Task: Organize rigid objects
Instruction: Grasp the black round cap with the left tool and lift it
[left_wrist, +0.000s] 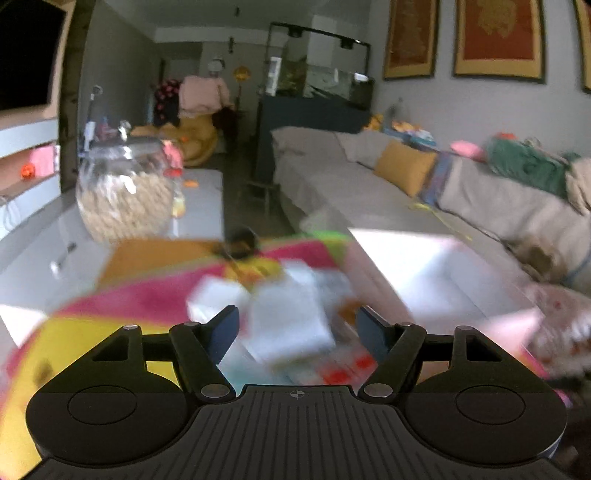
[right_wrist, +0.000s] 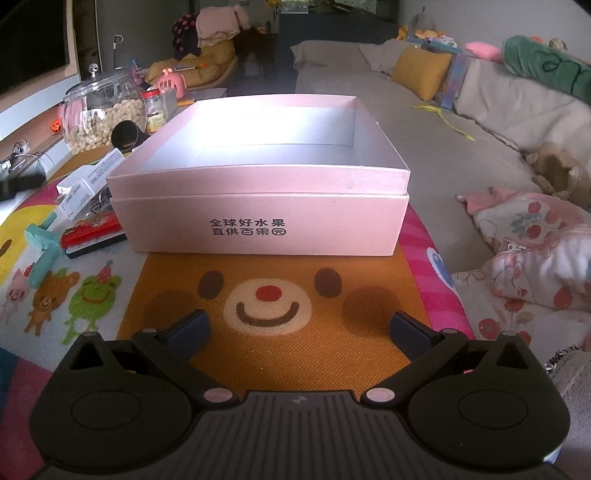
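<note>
A large pink box (right_wrist: 258, 206) sits open in the middle of a colourful cartoon play mat (right_wrist: 295, 332), just beyond a smiling bear face printed on it. The inside of the box looks bare: nothing has been placed in it yet, so the organizing seems barely begun.

The things to sort lie in a loose pile just left of the box: small white cartons (right_wrist: 88, 177), a red flat case (right_wrist: 92, 232), a teal handled tool (right_wrist: 42, 254) and a dark round item (right_wrist: 127, 136). A glass jar of nuts (right_wrist: 101, 114) stands farther left.

The right gripper (right_wrist: 297, 328) hovers low over the mat, near side of the box, jaws wide and holding nothing.

The left gripper (left_wrist: 297, 326) points at the pile, which is heavily blurred; a white carton (left_wrist: 288, 317) lies between its wide jaws, but whether they touch it cannot be told.
</note>
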